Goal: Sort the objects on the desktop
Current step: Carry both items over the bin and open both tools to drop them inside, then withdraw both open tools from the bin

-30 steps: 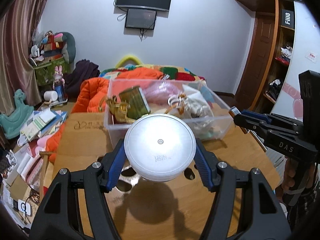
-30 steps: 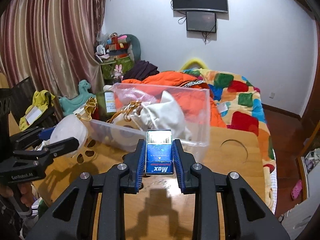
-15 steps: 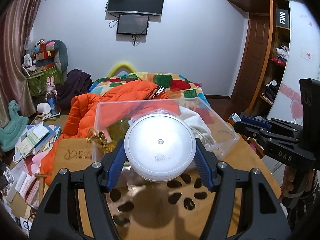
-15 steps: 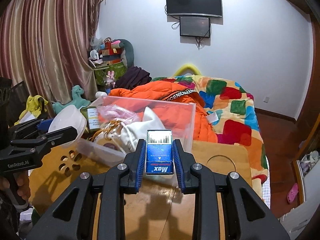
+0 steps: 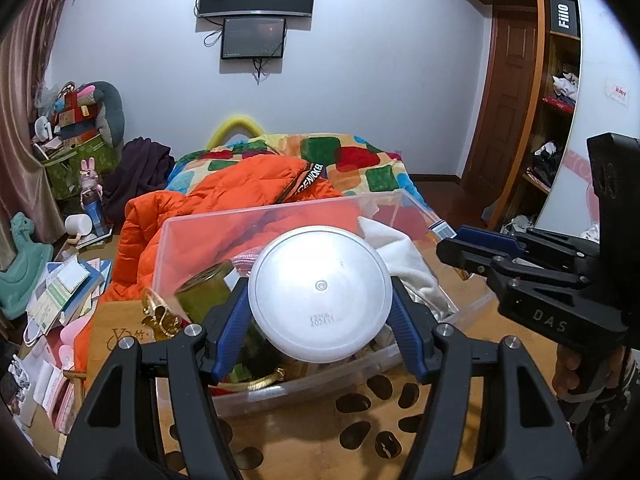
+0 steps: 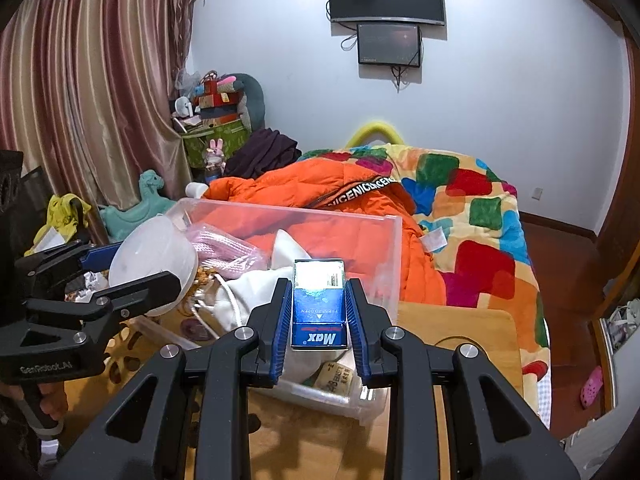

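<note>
My left gripper is shut on a white plastic bowl, held bottom toward the camera above the near part of a clear plastic bin. The bowl also shows in the right wrist view. My right gripper is shut on a small blue "Max" box, held over the bin's near right part. The bin holds a green can, a white cloth, a pink knit item and gold cord.
The bin stands on a wooden table with oval cut-outs. Beyond the table lies a bed with an orange jacket and a colourful blanket. Clutter and toys are on the floor at left. A wardrobe stands at right.
Both grippers have moved forward over the bin with their loads; the bin now lies under the bowl and the box. Both grips are unchanged.
</note>
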Tool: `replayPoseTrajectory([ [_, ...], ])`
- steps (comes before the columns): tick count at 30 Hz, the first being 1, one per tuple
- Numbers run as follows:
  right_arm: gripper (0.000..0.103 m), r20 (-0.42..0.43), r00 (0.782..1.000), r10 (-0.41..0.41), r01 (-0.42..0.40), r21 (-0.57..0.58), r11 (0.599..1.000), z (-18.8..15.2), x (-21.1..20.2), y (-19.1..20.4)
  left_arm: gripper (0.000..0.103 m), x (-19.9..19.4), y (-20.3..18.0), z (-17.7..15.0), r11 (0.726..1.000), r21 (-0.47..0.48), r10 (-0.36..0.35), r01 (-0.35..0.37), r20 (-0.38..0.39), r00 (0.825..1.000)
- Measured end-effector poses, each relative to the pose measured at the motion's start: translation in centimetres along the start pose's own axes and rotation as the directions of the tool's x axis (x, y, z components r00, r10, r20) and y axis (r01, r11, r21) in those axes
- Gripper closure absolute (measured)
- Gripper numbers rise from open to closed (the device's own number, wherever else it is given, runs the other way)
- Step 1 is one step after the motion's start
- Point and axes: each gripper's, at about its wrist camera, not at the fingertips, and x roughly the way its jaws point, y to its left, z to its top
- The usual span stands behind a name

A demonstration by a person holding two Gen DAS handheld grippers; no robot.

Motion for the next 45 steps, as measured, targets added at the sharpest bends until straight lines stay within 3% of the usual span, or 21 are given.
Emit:
replayPoseTrajectory([
  [15,0.078,-0.056,0.998,-0.023,0.021,-0.023,1.0,-0.8,1.5,0.1,0.038,0.4,-0.1,0.0,1.0,0.008,0.01,-0.01,-0.008,1.0],
  [23,0.065,-0.036,0.998,-0.047,0.046,-0.024,0.999,-0.6,0.6,0.4,0.036,-0.8,0.0,0.2,1.0,0.003,0.004,-0.004,0.011,1.0],
  [26,0.061,-0.022,0.999,-0.05,0.049,-0.026,0.998,-0.4,0.0,0.5,0.027,-1.4,0.0,0.2,1.0,0.002,0.017,-0.017,0.025,1.0],
  [30,0.051,-0.001,0.998,-0.062,0.062,-0.032,0.998,-0.4,-1.0,0.9,0.021,-2.3,-0.1,0.0,1.0,0.003,0.031,-0.031,0.036,0.999],
  [35,0.047,0.011,0.997,-0.079,0.079,-0.04,0.996,-0.7,-2.3,1.3,0.013,-3.6,0.0,-0.4,0.998,0.001,0.062,-0.062,0.045,0.997],
  [39,0.034,0.026,0.995,-0.095,0.096,-0.042,0.994,-1.2,-3.7,1.5,0.006,-4.6,-0.2,-0.8,0.997,0.002,0.079,-0.079,0.052,0.995],
  [45,0.022,0.057,0.993,-0.103,0.106,-0.037,0.994,-1.8,-6.0,2.1,0.006,-6.2,-0.6,-1.6,0.997,0.004,0.079,-0.08,0.061,0.995],
])
